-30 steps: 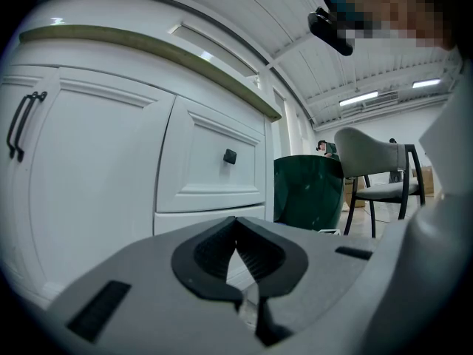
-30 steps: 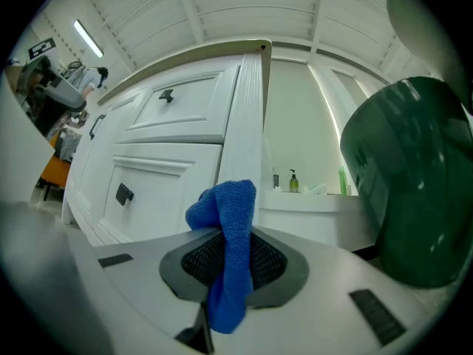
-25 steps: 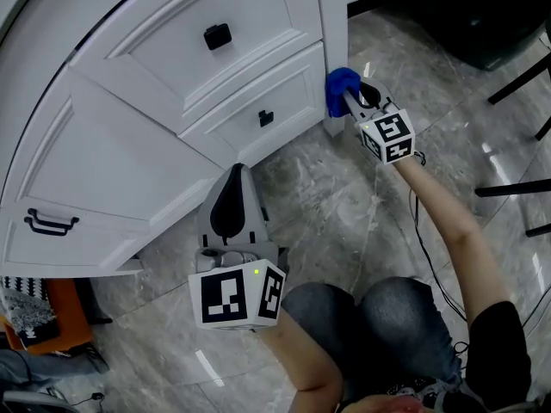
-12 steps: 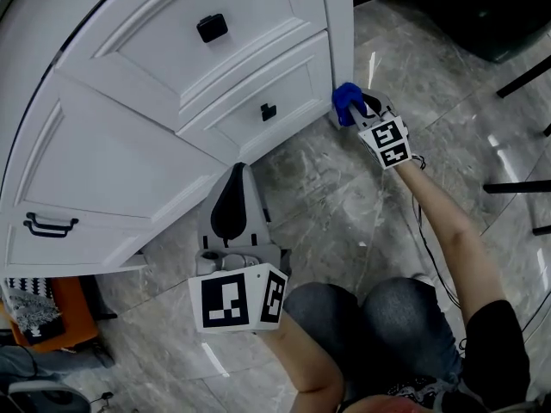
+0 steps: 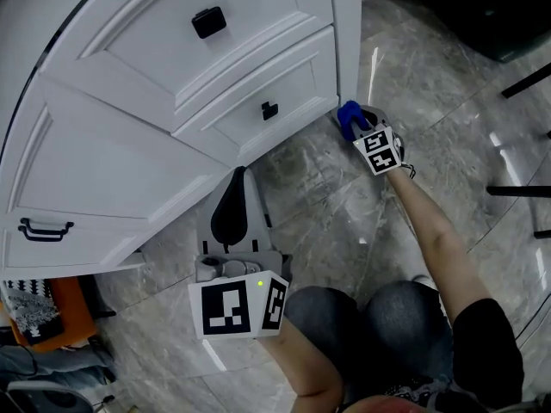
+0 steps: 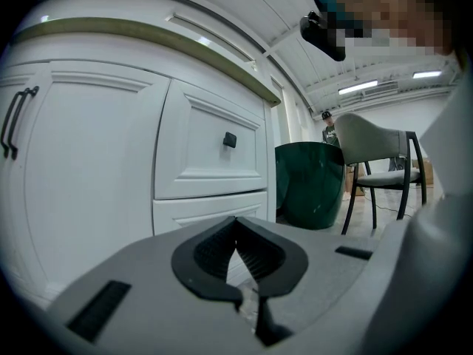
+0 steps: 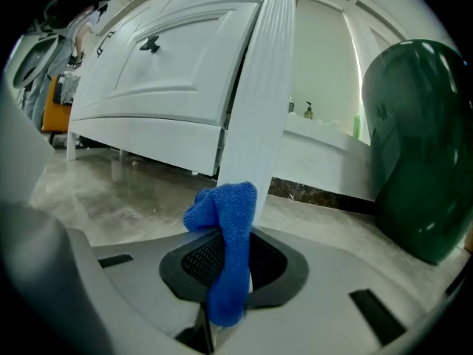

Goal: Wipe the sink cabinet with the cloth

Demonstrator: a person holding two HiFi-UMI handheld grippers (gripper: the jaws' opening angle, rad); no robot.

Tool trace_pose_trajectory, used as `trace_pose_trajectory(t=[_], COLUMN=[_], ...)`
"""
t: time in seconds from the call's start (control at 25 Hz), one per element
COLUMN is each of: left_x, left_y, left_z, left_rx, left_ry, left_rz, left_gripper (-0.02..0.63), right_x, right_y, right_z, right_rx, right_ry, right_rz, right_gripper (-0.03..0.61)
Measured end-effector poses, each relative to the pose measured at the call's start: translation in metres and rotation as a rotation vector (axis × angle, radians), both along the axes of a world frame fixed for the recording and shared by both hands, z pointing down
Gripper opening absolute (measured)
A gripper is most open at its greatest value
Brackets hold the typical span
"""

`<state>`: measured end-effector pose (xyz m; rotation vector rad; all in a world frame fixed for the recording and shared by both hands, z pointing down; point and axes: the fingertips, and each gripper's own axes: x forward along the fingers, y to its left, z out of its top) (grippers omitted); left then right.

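Note:
The white sink cabinet point(image 5: 155, 119) curves across the upper left of the head view, with two drawers and a corner post point(image 5: 347, 33). My right gripper point(image 5: 355, 120) is shut on a blue cloth point(image 5: 348, 115), held low against the foot of that post near the floor. In the right gripper view the blue cloth point(image 7: 225, 228) bulges out of the jaws and touches the white post point(image 7: 259, 95). My left gripper point(image 5: 231, 206) hovers above the floor in front of the cabinet, shut and empty; its left gripper view point(image 6: 238, 254) faces the drawer fronts point(image 6: 211, 154).
A dark green bin point(image 7: 417, 146) stands just right of the post. A chair point(image 6: 377, 161) is behind it, and black chair legs point(image 5: 516, 188) cross the marble floor point(image 5: 344, 205) at right. An orange object point(image 5: 47, 317) lies at lower left. My knees point(image 5: 379, 317) are below.
My right gripper has slid the blue cloth down the corner post toward the floor. The left gripper has stayed in place.

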<state>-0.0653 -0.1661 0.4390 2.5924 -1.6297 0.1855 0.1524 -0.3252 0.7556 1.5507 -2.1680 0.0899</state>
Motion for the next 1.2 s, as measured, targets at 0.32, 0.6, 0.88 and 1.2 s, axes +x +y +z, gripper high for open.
trace_pose_trajectory(t=[0.32,0.6,0.88,1.2], left_x=[-0.012,-0.035,0.004,0.021], left_y=[0.0,0.005,0.061,0.126], left_z=[0.01,-0.017,-0.135,-0.267], left_rx=[-0.016,0.003,-0.055,-0.244], left_ry=[-0.007,-0.08,0.0,0.029], left_rz=[-0.01,-0.069,-0.041,0.049], left_gripper=[0.005,0.005,0.005,0.005], right_x=[0.017,0.016,-0.005,-0.011], right_y=[0.039,0.131,0.201,0.249], right_z=[-0.05,-0.241,-0.424,-0.589], right_rx=[0.082,0.188,0.176,0.009], right_ry=[-0.18,-0.477,-0.475,-0.471], right_rz=[0.042,0.063,0.068,0.043], right_gripper=[0.06,0.06,0.06,0.06])
